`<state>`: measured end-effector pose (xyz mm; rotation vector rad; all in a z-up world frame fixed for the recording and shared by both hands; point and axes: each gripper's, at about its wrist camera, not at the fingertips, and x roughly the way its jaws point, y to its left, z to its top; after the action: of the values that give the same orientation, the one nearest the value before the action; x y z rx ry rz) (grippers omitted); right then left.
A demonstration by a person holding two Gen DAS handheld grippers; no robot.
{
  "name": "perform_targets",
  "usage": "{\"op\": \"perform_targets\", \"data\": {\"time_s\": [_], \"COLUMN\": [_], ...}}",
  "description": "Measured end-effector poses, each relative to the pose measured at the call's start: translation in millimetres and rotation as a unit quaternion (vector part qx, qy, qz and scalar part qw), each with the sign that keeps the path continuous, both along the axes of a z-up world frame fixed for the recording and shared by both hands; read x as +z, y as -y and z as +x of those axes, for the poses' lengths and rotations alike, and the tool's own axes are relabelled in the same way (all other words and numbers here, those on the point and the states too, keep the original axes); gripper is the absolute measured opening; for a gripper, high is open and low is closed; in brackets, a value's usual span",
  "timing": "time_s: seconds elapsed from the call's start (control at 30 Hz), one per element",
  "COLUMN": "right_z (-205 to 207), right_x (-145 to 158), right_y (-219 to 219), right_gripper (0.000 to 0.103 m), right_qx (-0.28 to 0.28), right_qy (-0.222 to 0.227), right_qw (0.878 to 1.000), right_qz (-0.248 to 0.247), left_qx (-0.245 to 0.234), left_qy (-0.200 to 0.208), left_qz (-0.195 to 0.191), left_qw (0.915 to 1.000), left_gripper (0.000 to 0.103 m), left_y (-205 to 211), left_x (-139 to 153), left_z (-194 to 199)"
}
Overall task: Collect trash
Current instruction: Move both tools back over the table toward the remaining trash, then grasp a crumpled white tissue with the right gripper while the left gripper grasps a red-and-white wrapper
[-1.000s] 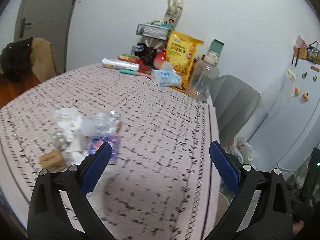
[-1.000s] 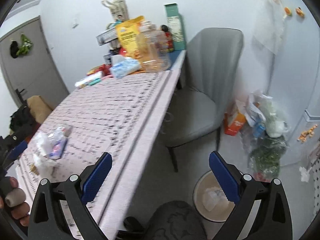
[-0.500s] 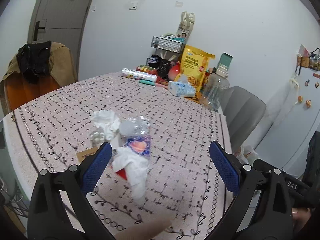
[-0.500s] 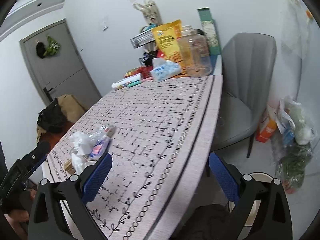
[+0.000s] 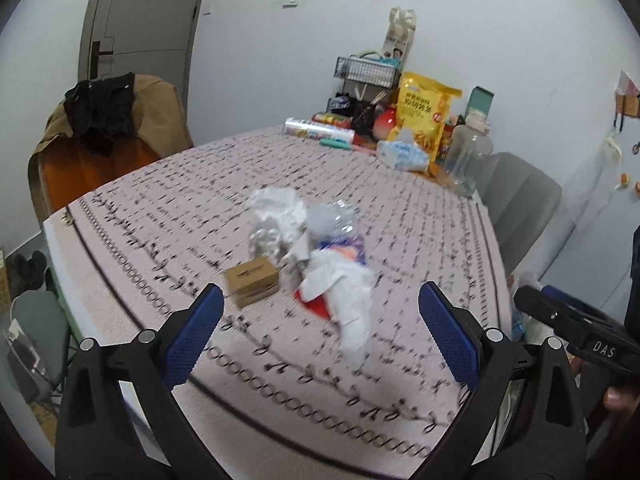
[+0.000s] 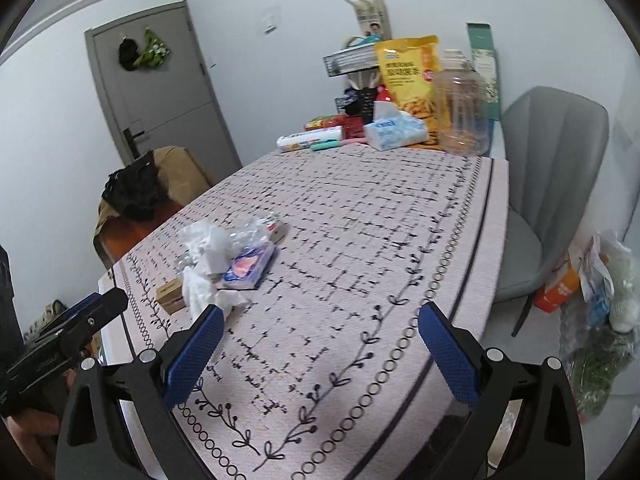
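Both tongs, left tongs [image 5: 320, 328] and right tongs [image 6: 320, 352], are hanging open; centre the left tongs over the near crumpled tissue [image 5: 348, 300] on the surface [image 5: 400, 216].

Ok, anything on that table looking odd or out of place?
Only the trash pile mid-table: crumpled tissues, a crushed plastic bottle, a purple wrapper and a small cardboard box, heaped together. Nothing looks spilled.

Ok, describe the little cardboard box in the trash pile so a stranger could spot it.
Start at the pink patterned tablecloth, then find the litter heap near its front edge. The small brown box sits at the heap's left corner, beside the crumpled white tissue. It is the only stiff, square-edged, tan piece there.
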<state>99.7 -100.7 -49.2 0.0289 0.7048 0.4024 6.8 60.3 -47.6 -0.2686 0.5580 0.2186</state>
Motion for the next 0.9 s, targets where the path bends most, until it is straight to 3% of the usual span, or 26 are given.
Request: {"op": "perform_targets", "data": {"time_s": [0.17, 0.37, 0.57, 0.9], "right_z": [-6, 2, 10, 23], "right_x": [-5, -15, -25, -46], "right_y": [-20, -32, -47, -102], "right_gripper": [0.095, 0.095, 0.094, 0.065], "right_qx": [0.013, 0.022, 0.070, 0.141], "right_qy": [0.017, -0.009, -0.049, -0.091], "right_qw": [0.999, 0.998, 0.996, 0.986], "right_qz": [-0.024, -0.053, -0.035, -0.024], "left_qx": [0.011, 0.010, 0.015, 0.041], "left_qy": [-0.013, -0.024, -0.038, -0.053], "left_qz": [0.001, -0.011, -0.026, -0.035], "left_qw": [0.9999, 0.9996, 0.9988, 0.9971], "left_gripper": [0.097, 0.096, 0.088, 0.085], "left_y": [-14, -33, -46, -65], "left_x": [-7, -19, -30, -39], "left_z": [-8, -17, -15, -7]}}
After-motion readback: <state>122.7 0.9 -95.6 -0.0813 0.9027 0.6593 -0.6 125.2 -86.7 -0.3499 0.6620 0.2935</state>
